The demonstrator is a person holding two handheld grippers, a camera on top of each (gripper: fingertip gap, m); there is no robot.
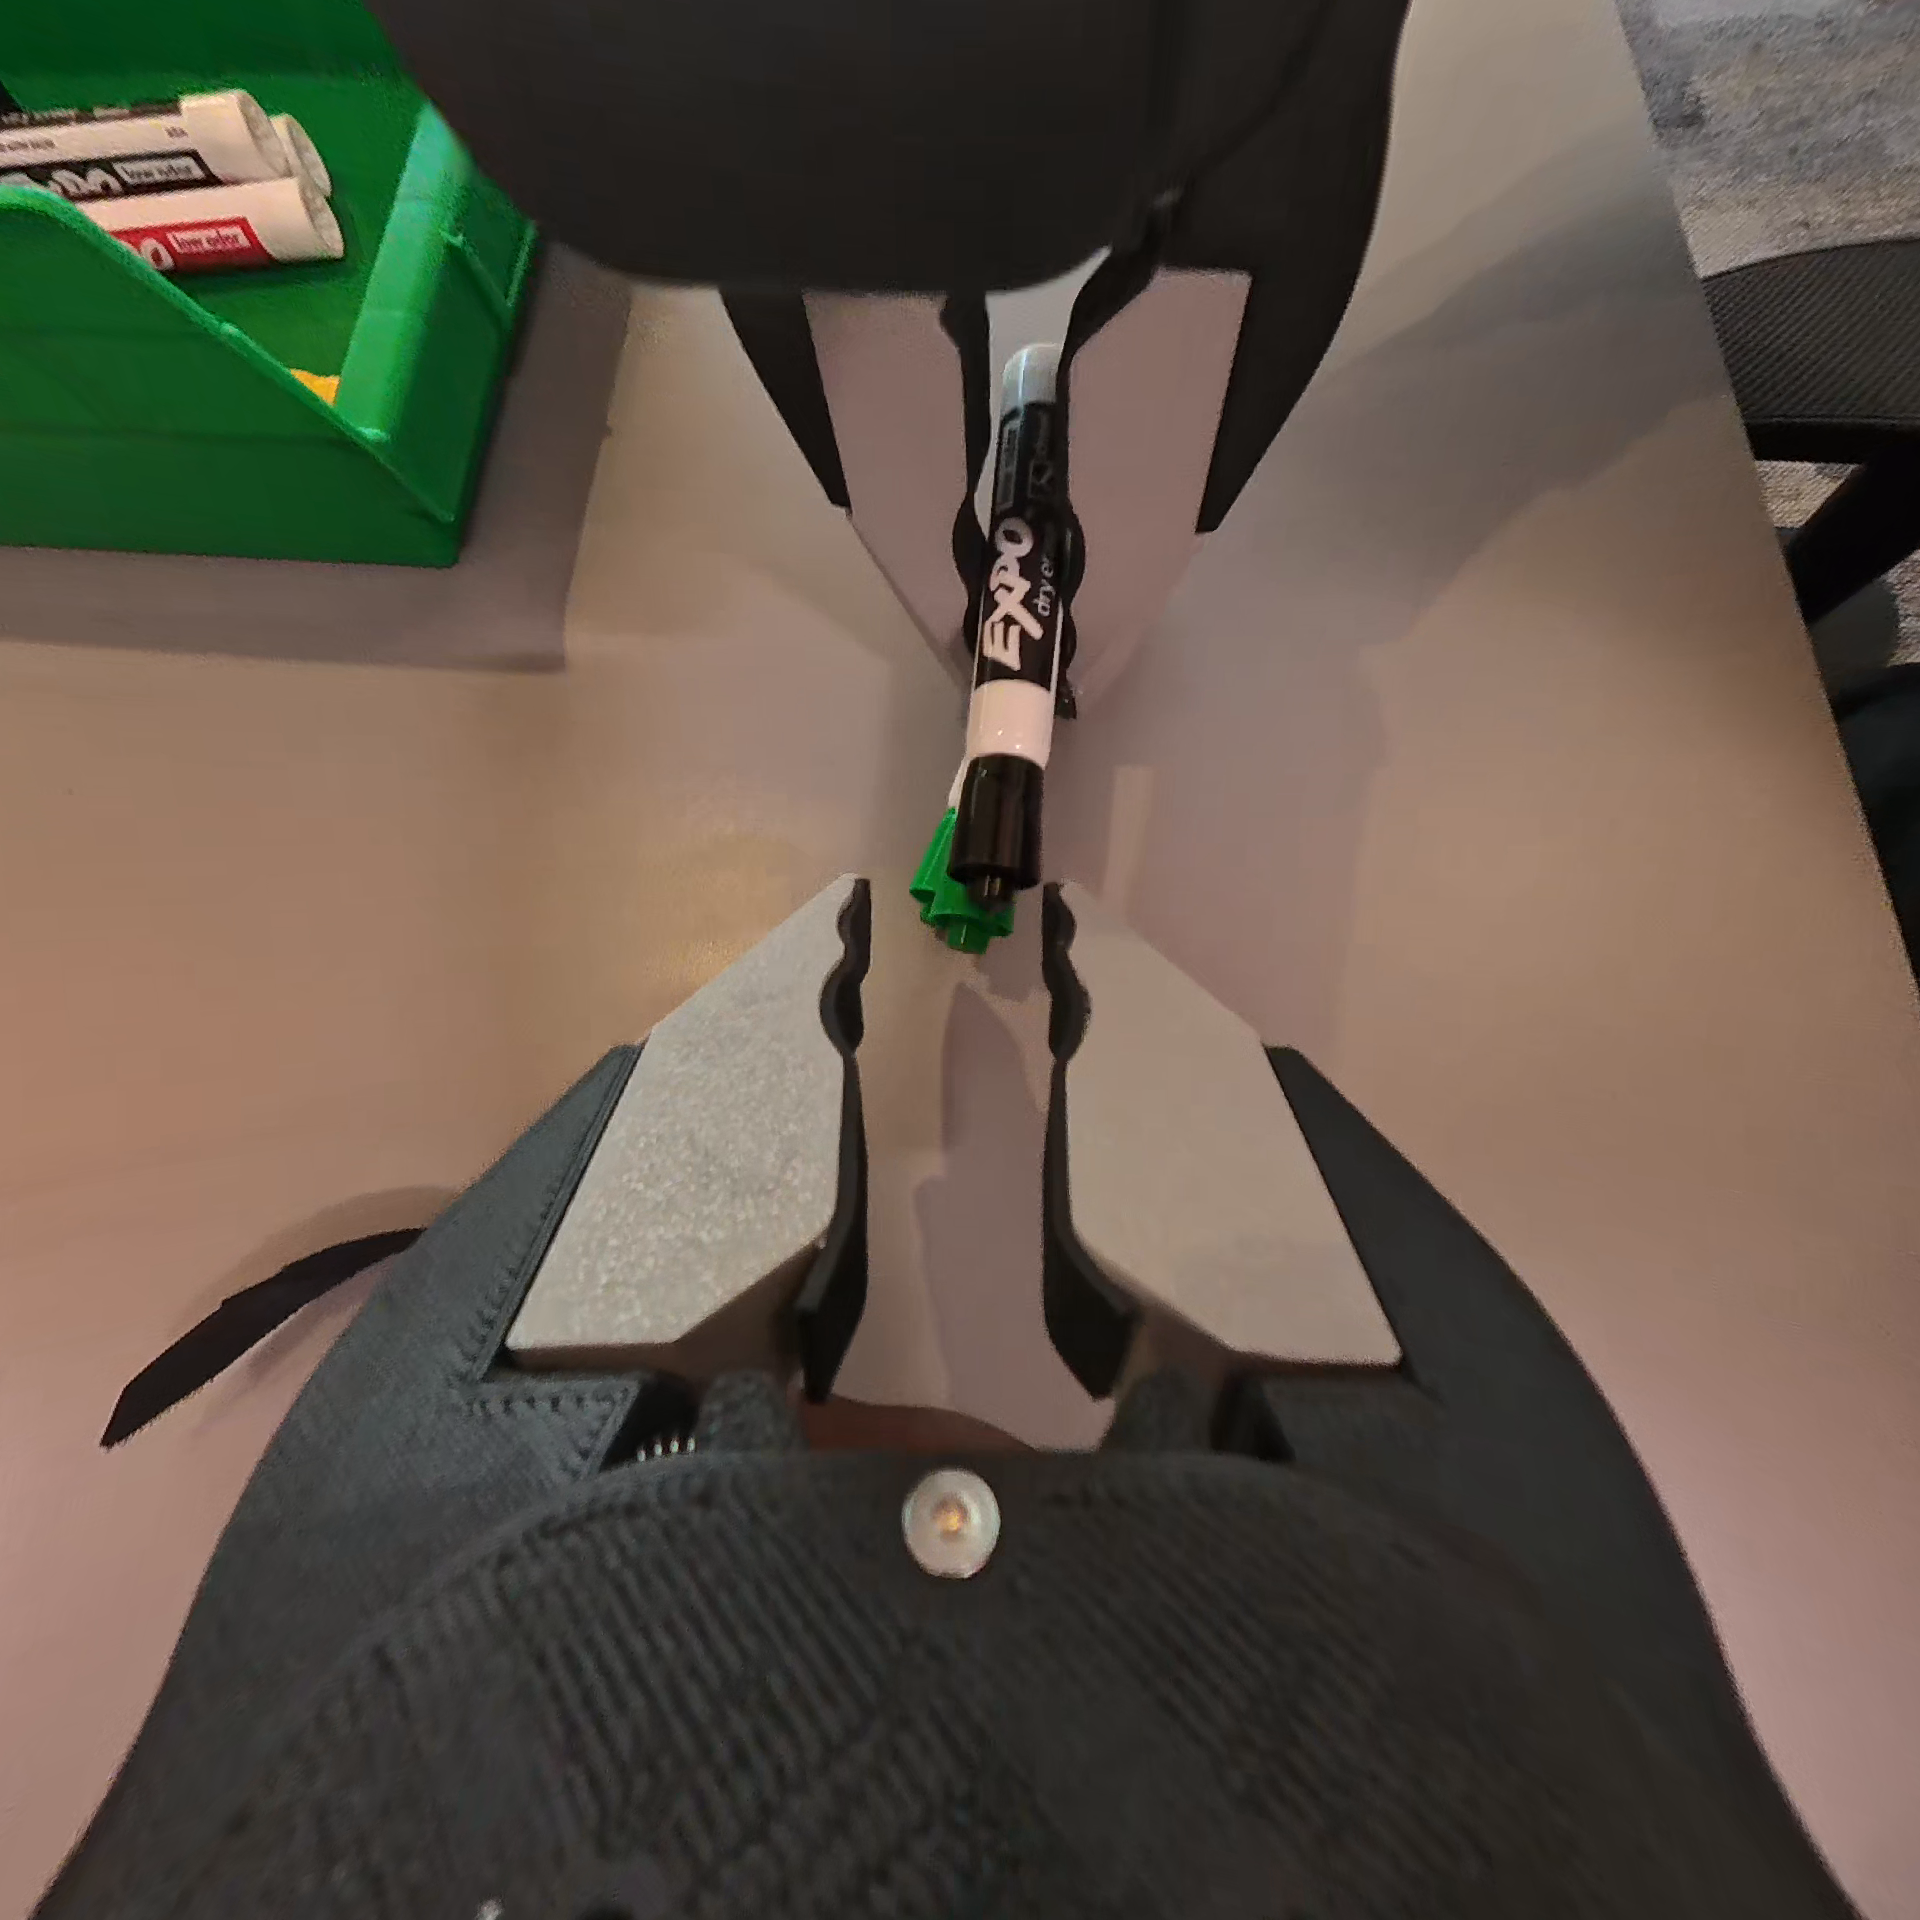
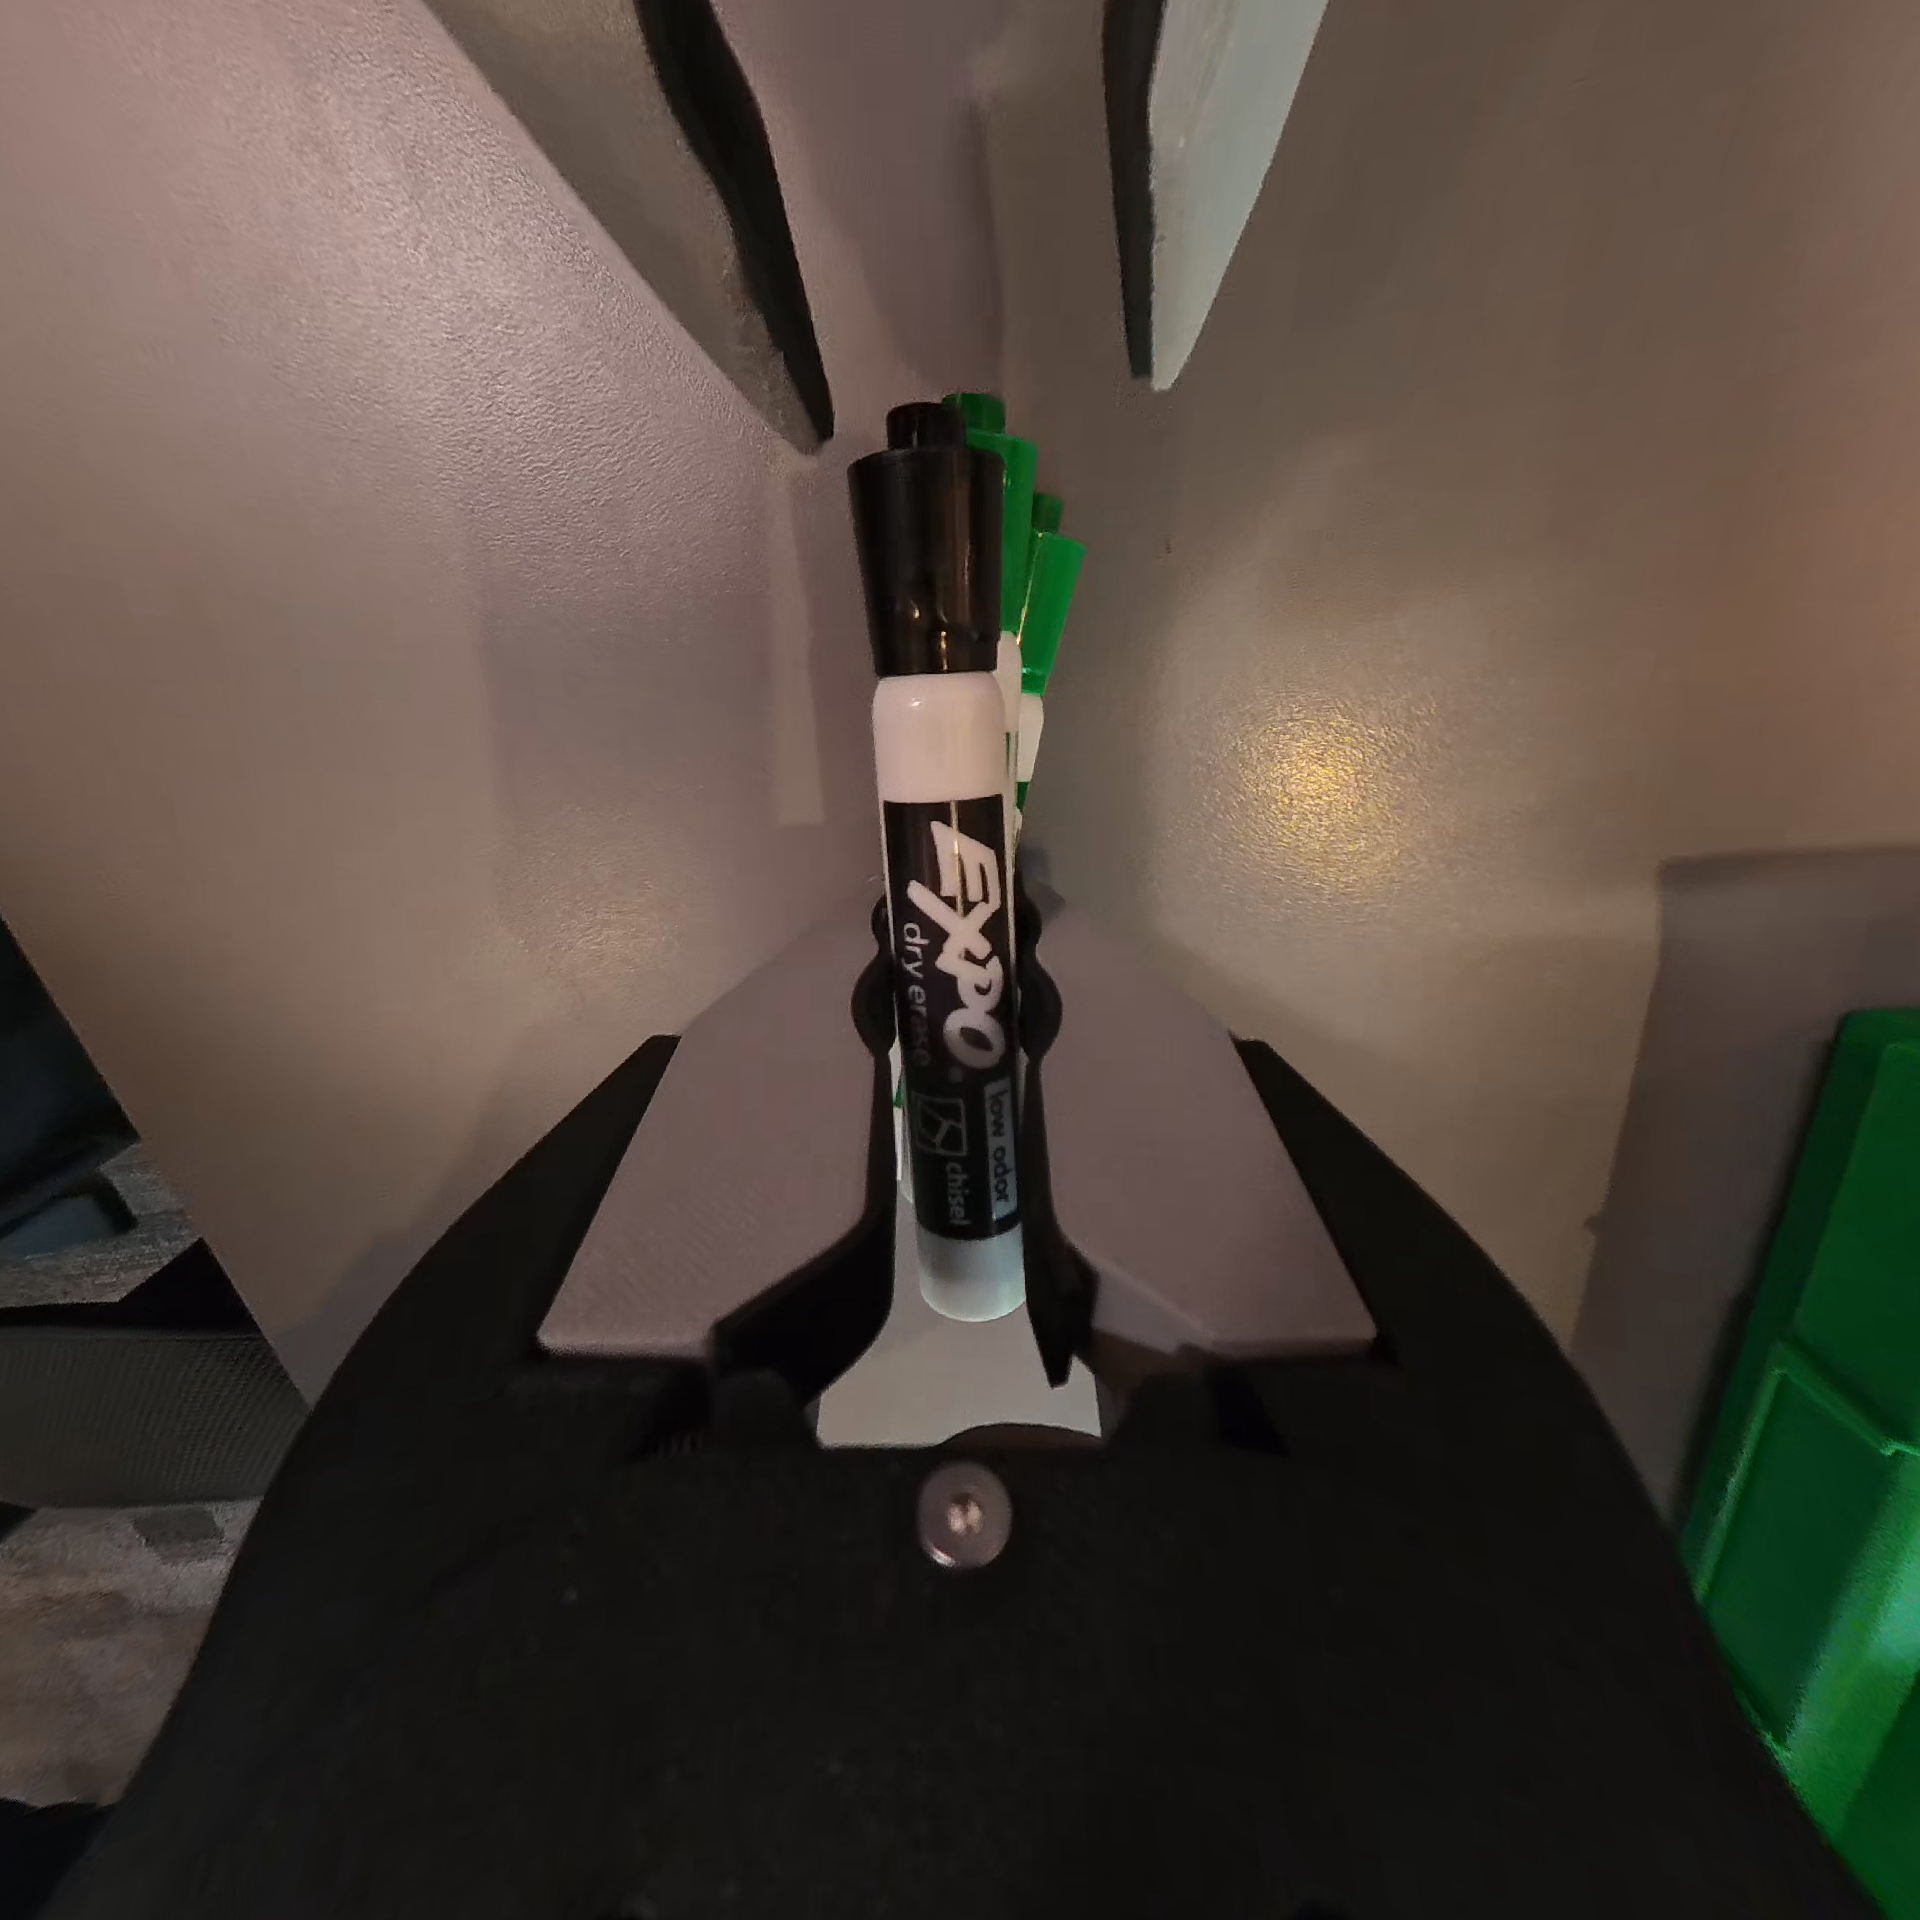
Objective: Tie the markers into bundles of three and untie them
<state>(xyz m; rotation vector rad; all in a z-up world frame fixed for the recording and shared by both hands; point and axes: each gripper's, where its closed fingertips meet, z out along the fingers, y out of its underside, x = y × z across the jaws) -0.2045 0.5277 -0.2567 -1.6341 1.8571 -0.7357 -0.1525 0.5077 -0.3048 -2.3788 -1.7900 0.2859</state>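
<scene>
Right gripper (image 2: pixel 956 997) clamps mid-barrel on stack of black- and green-capped plastic markers (image 2: pixel 951 935); left gripper (image 1: pixel 956 935) open, caps just ahead. Light, stiff, slick barrels; likely to slip apart.

Marker stack (image 2: pixel 940 935): three markers one atop another, clamped between right tongs (image 2: pixel 956 966), both pads pressing barrels mid-length; caps point away from right tongs, toward left tongs (image 1: pixel 956 935).
Left tongs: opposite right tongs, facing them; jaws apart, cap ends just before tips, no contact.
Bin (image 1: pixel 312 416): on surface (image 1: pixel 312 935), far left of left tongs; holds more markers (image 1: pixel 208 197).
Strap (image 1: pixel 239 1330): on surface, left of left tongs.
Chair (image 1: pixel 1818 343): beyond surface edge, right.
</scene>
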